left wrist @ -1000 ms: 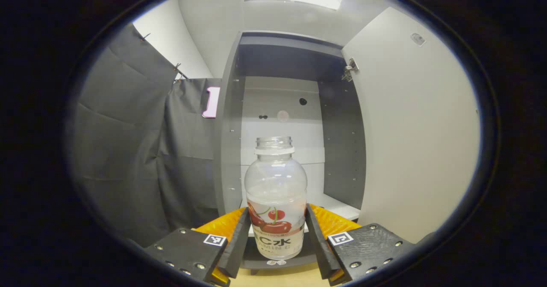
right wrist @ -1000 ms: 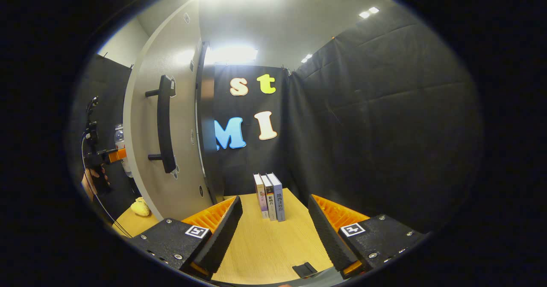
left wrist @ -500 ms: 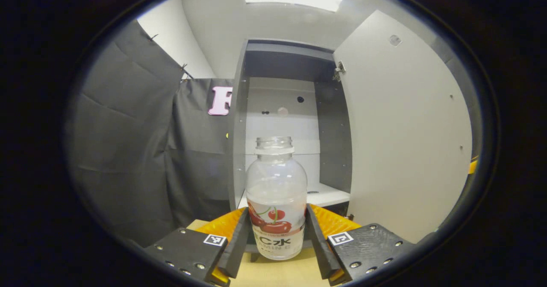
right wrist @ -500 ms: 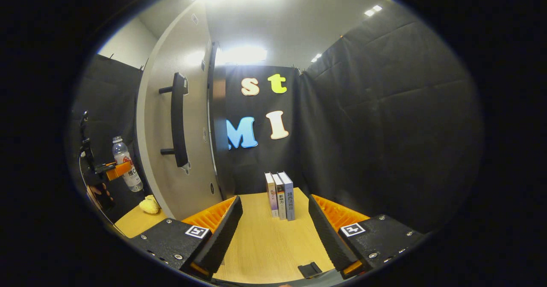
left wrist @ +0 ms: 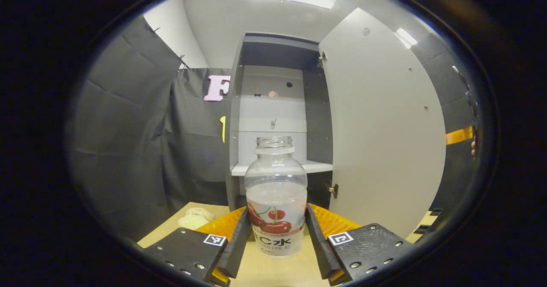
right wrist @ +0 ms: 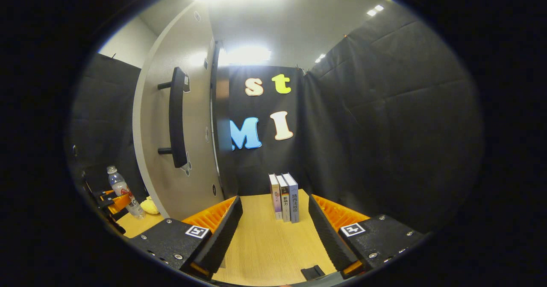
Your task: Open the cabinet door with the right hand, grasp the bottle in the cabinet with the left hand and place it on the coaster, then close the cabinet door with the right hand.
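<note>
Above the bench, bottle out of the cabinet
Left hand-held gripper (left wrist: 275,240) clamps the cherry-label bottle (left wrist: 276,193); right hand-held gripper (right wrist: 273,231) gapes empty. Cabinet door (left wrist: 380,129) open; coaster placement and closing remain.

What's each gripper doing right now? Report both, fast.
Left gripper: closed on the bottle, held upright.
Right gripper: open, holding nothing, above the table.

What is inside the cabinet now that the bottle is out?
The cabinet shows a bare white shelf and a holed back panel. The bottle, in the left claw, hides the space below the shelf; the open door stands to the right.
</note>
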`<state>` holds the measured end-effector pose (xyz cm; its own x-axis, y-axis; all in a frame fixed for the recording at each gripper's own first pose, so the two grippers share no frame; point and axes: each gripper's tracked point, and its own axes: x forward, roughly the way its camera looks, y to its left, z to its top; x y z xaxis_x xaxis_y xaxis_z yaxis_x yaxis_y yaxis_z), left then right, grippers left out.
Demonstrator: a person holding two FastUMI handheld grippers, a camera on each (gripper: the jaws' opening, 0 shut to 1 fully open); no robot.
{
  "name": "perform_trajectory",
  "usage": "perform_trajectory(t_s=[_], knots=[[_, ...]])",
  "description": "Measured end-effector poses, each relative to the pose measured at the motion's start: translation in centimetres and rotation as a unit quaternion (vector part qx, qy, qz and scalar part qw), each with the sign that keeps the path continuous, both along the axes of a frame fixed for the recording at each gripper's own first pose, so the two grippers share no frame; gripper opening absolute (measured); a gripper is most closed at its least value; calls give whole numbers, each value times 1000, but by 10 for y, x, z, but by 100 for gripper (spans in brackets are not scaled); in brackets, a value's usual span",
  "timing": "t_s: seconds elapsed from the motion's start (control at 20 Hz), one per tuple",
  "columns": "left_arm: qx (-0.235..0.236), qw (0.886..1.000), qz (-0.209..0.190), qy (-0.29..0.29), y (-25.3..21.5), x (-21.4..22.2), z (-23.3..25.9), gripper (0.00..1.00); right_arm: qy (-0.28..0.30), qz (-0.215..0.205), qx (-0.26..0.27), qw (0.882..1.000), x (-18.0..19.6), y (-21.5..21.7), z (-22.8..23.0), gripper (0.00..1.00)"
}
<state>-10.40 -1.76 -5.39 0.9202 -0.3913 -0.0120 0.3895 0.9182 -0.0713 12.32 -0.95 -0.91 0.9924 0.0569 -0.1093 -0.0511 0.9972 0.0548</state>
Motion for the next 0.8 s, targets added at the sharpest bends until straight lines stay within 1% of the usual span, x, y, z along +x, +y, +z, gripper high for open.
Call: perform_trajectory(t_s=[0.05,0.1,0.15,0.2,0.5,0.8], knots=[[4,1000,0,4,1,-6,-10,71,-4,-3,-4,1000,2,-3,3,95],[6,1000,4,12,2,-9,-21,71,-7,-6,-7,1000,4,-4,4,93],[7,1000,9,23,2,-14,-35,71,-9,-9,-11,1000,7,-5,6,95],[8,999,14,33,3,-19,-49,71,-11,-10,-14,1000,9,-5,6,95],[9,996,41,79,8,-42,-113,71,1,3,-9,1000,19,4,5,96],[30,992,59,103,14,-51,-159,71,11,15,-26,999,25,12,1,95]])
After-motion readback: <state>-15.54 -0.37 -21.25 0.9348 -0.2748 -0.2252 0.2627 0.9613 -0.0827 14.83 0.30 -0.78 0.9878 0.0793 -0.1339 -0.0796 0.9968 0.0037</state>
